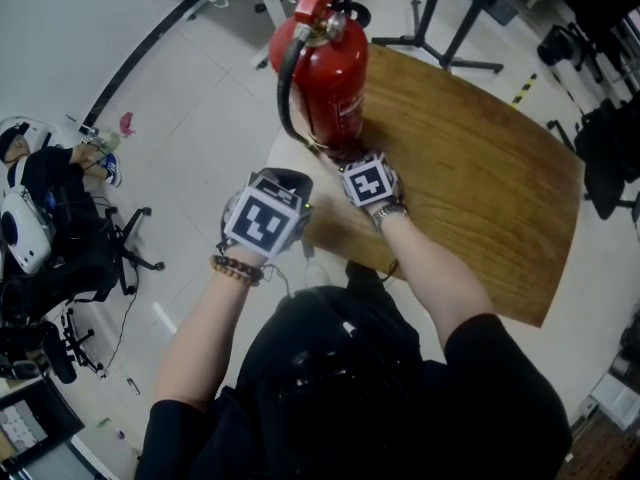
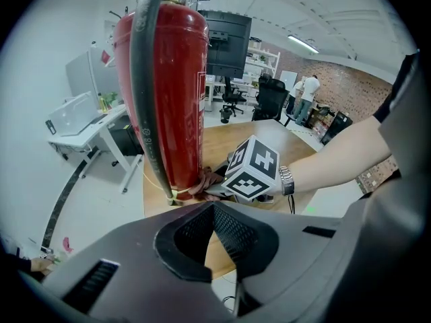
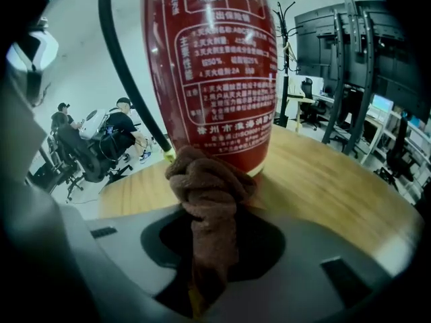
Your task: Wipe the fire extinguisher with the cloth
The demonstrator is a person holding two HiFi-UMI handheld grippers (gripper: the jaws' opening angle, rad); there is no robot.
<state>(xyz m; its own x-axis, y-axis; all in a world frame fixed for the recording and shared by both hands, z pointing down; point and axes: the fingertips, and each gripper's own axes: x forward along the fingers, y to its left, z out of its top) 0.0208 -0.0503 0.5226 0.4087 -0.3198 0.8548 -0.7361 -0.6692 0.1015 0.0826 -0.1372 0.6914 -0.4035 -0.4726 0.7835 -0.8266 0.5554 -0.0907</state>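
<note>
A red fire extinguisher (image 1: 330,68) with a black hose (image 1: 287,78) stands upright near the left edge of a wooden table (image 1: 470,188). My right gripper (image 1: 352,160) is shut on a bunched brown cloth (image 3: 211,180), which presses against the foot of the extinguisher (image 3: 212,66). The left gripper view shows that cloth (image 2: 205,180) at the cylinder's base (image 2: 172,93), just beside the right gripper's marker cube (image 2: 252,169). My left gripper (image 1: 290,183) hovers at the table's near left edge, short of the extinguisher, shut and holding nothing.
A black tripod stand (image 1: 440,28) rises behind the table. An office chair and bags (image 1: 60,248) sit on the floor to the left. Seated people (image 3: 114,136) and desks with monitors (image 3: 350,79) fill the room beyond.
</note>
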